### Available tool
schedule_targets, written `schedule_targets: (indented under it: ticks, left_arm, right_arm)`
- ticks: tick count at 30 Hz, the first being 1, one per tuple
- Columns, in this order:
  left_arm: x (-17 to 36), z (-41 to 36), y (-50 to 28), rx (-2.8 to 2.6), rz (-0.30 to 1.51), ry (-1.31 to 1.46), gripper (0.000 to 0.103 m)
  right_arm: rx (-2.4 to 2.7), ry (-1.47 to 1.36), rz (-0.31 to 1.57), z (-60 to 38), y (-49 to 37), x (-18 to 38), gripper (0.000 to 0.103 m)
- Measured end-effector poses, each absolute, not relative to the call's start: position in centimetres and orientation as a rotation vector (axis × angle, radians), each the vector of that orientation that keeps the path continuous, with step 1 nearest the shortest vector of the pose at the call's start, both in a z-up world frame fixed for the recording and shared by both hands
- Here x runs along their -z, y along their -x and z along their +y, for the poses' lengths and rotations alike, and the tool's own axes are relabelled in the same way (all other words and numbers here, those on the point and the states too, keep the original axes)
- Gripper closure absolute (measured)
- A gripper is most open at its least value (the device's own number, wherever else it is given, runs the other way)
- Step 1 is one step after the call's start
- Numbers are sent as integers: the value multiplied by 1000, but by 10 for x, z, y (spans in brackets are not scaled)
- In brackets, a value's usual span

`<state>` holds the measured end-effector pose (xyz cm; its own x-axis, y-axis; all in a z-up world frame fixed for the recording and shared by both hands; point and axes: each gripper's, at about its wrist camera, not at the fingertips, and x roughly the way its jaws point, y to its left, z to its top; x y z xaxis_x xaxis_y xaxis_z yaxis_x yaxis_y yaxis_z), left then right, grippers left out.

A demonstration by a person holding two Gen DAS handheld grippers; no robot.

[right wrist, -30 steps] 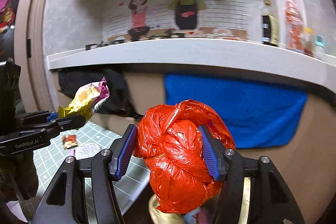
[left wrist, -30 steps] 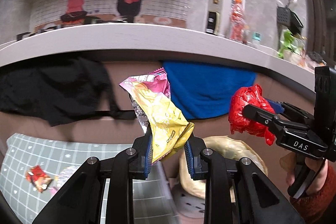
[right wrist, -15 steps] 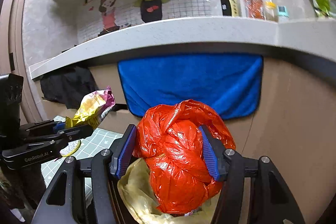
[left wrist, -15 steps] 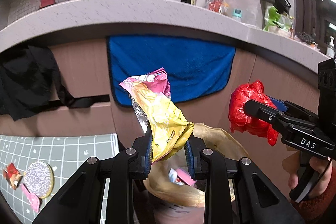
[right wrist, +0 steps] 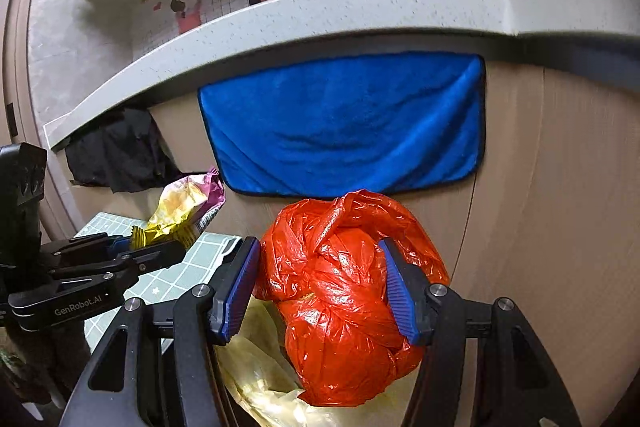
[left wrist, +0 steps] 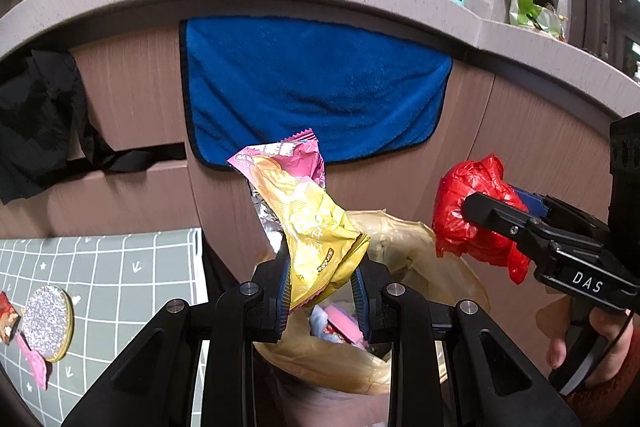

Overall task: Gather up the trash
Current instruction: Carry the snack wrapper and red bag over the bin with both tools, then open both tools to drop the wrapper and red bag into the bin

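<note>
Both grippers have come down toward the bin (left wrist: 404, 239) since the earlier frame; its yellowish liner now fills the lower centre of my left view. My left gripper (left wrist: 322, 291) is clamped on the yellow-pink wrapper (left wrist: 304, 219), held above the bin mouth. My right gripper (right wrist: 320, 287) is clamped on the red bag (right wrist: 340, 291), lower centre of the right view, over the liner. A blue towel (left wrist: 312, 87) hangs behind, upper centre.
</note>
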<state>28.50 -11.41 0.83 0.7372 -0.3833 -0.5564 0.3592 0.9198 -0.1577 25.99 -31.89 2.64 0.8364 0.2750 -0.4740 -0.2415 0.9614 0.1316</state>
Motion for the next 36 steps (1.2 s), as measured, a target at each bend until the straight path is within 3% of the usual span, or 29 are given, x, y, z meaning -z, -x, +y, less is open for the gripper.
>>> schedule_targets:
  ticks: [30, 31, 33, 36]
  left_arm:
    - [47, -125, -316, 509, 809, 86, 75]
    - [48, -124, -319, 560, 815, 102, 71]
    - [50, -124, -322, 618, 831, 107, 42]
    - [49, -119, -326, 622, 837, 121, 35]
  right_arm:
    - [-282, -132, 698, -316, -297, 32, 46]
    - [-282, -139, 700, -317, -298, 33, 44]
    - [-270, -157, 700, -320, -300, 33, 42]
    - [-286, -209, 715, -327, -305, 34, 35]
